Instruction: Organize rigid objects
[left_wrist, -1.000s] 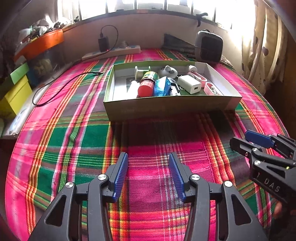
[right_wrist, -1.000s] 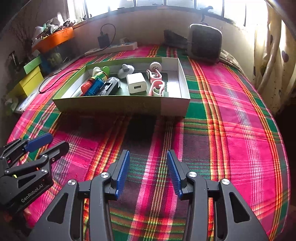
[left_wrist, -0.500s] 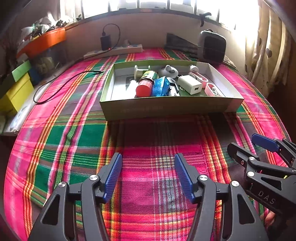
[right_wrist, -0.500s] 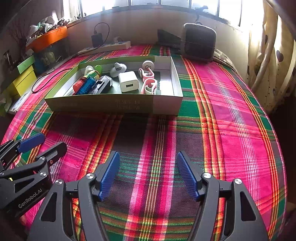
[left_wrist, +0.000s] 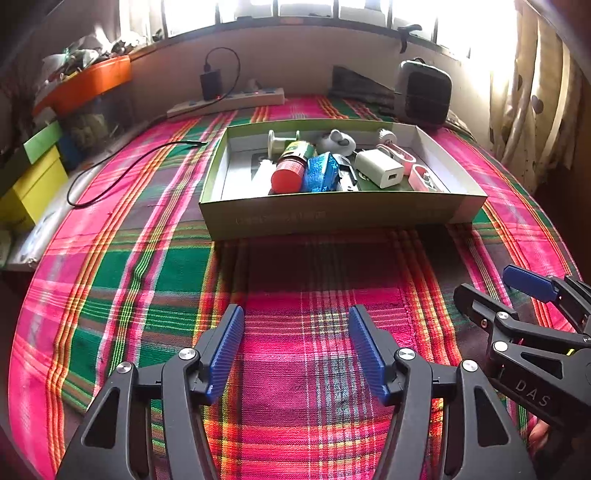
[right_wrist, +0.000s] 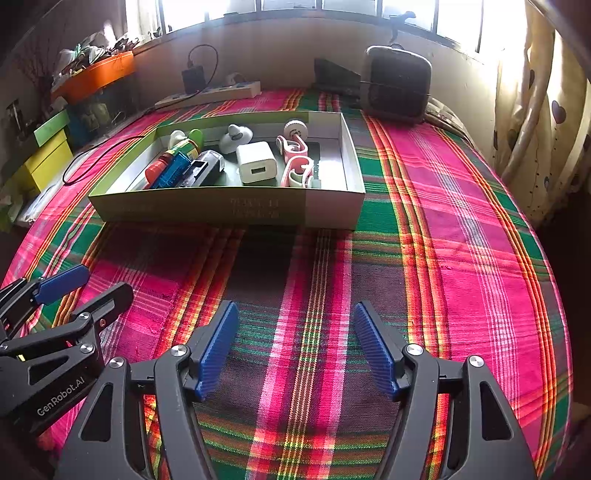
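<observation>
**Both tongs spread and empty; objects lying in the tray**

The left gripper (left_wrist: 295, 354) is standing with its blue ribbed pads spread wide, nothing between them, hovering over the plaid cloth (left_wrist: 306, 295) short of the tray. The right gripper (right_wrist: 295, 350) is likewise standing spread and empty above the same cloth. Each is showing at the edge of the other's view: the right gripper at the lower right of the left wrist view, the left gripper at the lower left of the right wrist view, both angled toward the tray.

The shallow cardboard tray (left_wrist: 332, 214) is sitting on the cloth ahead of both grippers, well apart from them. All the loose objects are lying inside it. A red-capped bottle (left_wrist: 291, 166) is lying on its side toward the left, touching a blue foil-wrapped item (left_wrist: 320, 173) just beside it. A white charger block (right_wrist: 256, 162) is lying near the middle. Two pink clips (right_wrist: 297, 162) are lying to its right, one behind the other. A white rounded item (right_wrist: 232, 137) and a small white round piece (right_wrist: 295, 129) are sitting near the tray's far wall. A dark item is lying between the blue one and the charger; its kind cannot be told.

Beyond the tray, a power strip (left_wrist: 229, 101) with a plugged-in black adapter is lying along the wall, and a dark grey speaker-like box (right_wrist: 397, 83) is standing at the far right. A black cable (left_wrist: 122, 162) is trailing across the cloth to the left of the tray
</observation>
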